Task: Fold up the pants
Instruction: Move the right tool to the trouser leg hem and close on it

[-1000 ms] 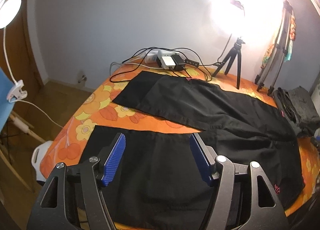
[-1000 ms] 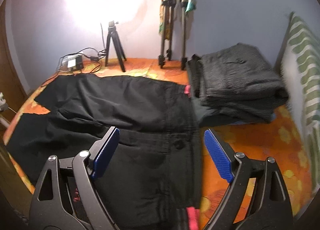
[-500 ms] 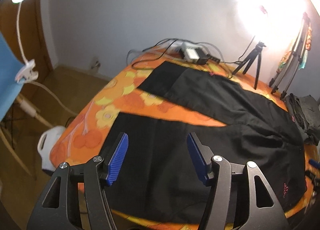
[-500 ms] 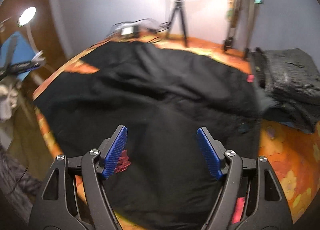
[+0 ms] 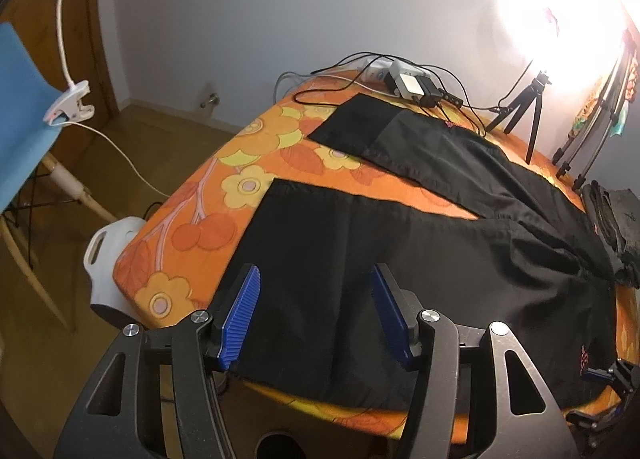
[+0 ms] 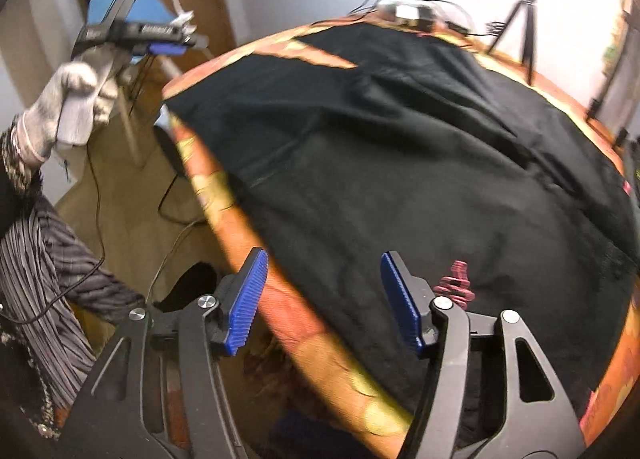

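Observation:
Black pants [image 5: 400,259] lie spread on the orange flowered cover [image 5: 248,187], the two legs apart and pointing left. My left gripper [image 5: 315,283] hovers over the hem end of the near leg. Its jaws are closing, and the blue pads touch no cloth. My right gripper [image 6: 324,259] hangs over the near edge of the pants [image 6: 400,159], beside a pink logo [image 6: 454,283]. These jaws are closing too, with the cloth edge below them and not pinched. A gloved hand [image 6: 68,107] holds the left gripper [image 6: 160,45] at the upper left.
A power strip with cables [image 5: 408,83] and a small tripod [image 5: 528,115] under a bright lamp stand at the far edge. Folded grey clothes [image 5: 612,219] lie at the right. A blue chair [image 5: 20,119], a clip lamp [image 5: 68,107] and a white object [image 5: 108,251] stand left of the table.
Both grippers dropped lower and shifted left. The right one swung from the waist end, rolling, to the near edge. Both pairs of jaws narrowed.

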Demonstrator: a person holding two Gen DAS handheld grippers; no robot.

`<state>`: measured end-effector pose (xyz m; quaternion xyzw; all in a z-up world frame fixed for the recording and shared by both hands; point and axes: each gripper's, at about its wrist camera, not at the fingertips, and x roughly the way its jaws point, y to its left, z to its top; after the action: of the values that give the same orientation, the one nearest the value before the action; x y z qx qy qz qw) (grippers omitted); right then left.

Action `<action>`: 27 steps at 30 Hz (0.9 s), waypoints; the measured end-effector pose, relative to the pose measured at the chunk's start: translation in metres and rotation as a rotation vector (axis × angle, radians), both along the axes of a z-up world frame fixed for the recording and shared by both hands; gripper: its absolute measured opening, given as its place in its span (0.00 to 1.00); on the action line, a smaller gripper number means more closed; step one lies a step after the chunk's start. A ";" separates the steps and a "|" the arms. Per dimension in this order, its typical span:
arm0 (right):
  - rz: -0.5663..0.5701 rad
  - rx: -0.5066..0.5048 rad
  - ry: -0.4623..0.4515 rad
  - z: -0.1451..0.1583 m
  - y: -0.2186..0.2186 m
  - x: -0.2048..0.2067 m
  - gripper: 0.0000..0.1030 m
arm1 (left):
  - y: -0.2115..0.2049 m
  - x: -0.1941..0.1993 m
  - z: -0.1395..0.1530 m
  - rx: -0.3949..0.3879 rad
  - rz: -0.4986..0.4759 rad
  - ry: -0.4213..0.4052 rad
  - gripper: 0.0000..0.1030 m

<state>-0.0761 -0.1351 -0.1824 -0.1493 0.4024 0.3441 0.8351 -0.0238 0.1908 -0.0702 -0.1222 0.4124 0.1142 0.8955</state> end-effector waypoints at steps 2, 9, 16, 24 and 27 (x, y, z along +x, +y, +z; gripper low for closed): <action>0.030 -0.030 -0.009 -0.004 0.013 -0.003 0.59 | 0.002 -0.004 -0.002 0.001 -0.004 0.006 0.55; 0.067 -0.138 -0.021 -0.020 0.046 0.001 0.48 | 0.028 -0.018 -0.009 -0.024 0.044 0.026 0.55; 0.086 -0.142 -0.021 -0.021 0.061 0.009 0.31 | 0.053 -0.026 -0.024 -0.094 0.094 0.069 0.55; 0.081 -0.139 -0.019 -0.018 0.065 0.013 0.09 | 0.057 -0.024 -0.042 -0.097 0.098 0.131 0.56; 0.064 -0.121 -0.028 -0.012 0.063 0.016 0.08 | 0.059 -0.025 -0.045 -0.112 0.104 0.139 0.56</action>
<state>-0.0598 -0.0724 -0.1944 -0.2171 0.4056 0.3437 0.8187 -0.0493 0.2497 -0.1151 -0.1851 0.4722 0.1456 0.8495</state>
